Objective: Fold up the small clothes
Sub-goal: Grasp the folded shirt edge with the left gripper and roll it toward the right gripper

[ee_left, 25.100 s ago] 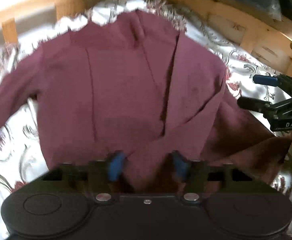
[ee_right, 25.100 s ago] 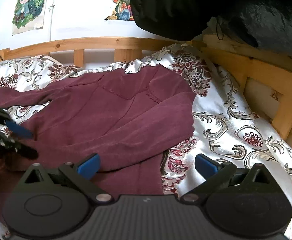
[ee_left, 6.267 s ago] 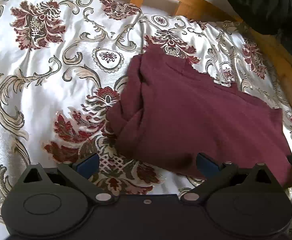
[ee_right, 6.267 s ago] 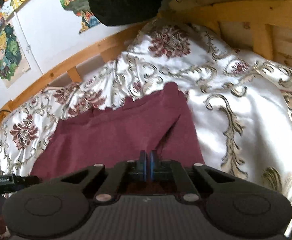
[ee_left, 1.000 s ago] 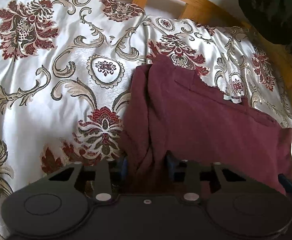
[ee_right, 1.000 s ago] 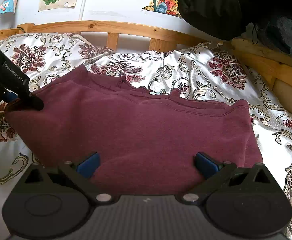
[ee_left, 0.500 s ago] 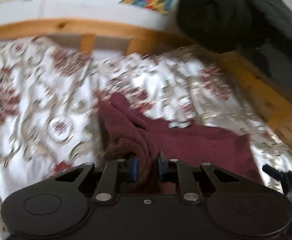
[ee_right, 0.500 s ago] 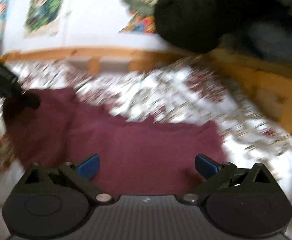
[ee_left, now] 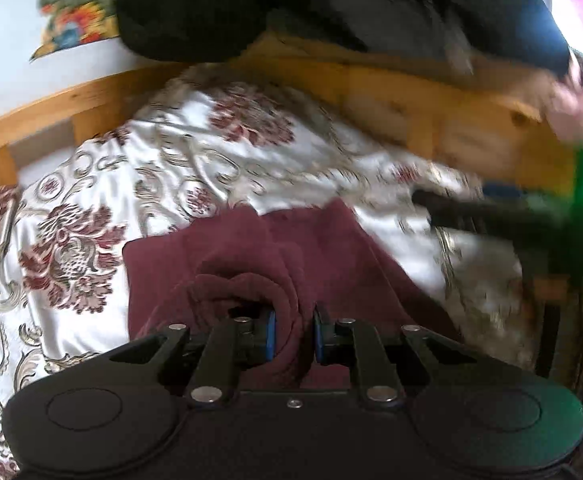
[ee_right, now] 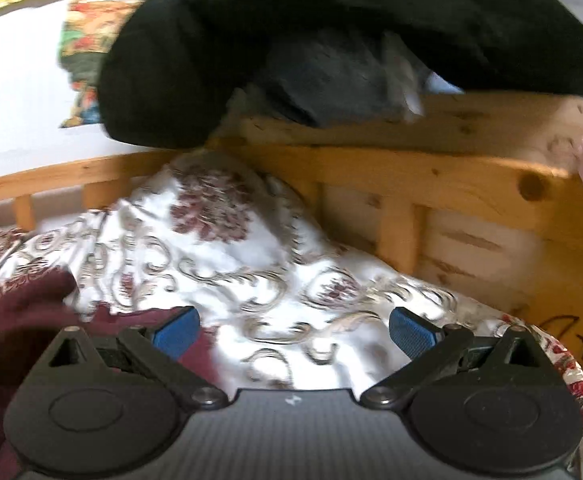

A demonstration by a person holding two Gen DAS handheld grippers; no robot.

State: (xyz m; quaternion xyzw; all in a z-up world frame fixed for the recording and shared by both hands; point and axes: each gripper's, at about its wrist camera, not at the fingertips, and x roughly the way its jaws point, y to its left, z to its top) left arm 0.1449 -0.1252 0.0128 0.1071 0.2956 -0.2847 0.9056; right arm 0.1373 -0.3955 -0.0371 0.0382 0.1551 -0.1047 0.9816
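Lifted since a second ago, the left end of the dark maroon knitted garment now rises in a bunched ridge, carried toward its right end; the rest lies on the white satin bedspread with maroon floral print. Left gripper: jaws, which have just been closing, stand narrow and pinch that fold. Right gripper: jaws wide, nothing between them, over bare bedspread just right of the garment. Beyond the garment runs the pale wooden bed rail. Judged: a crosswise fold is under way.
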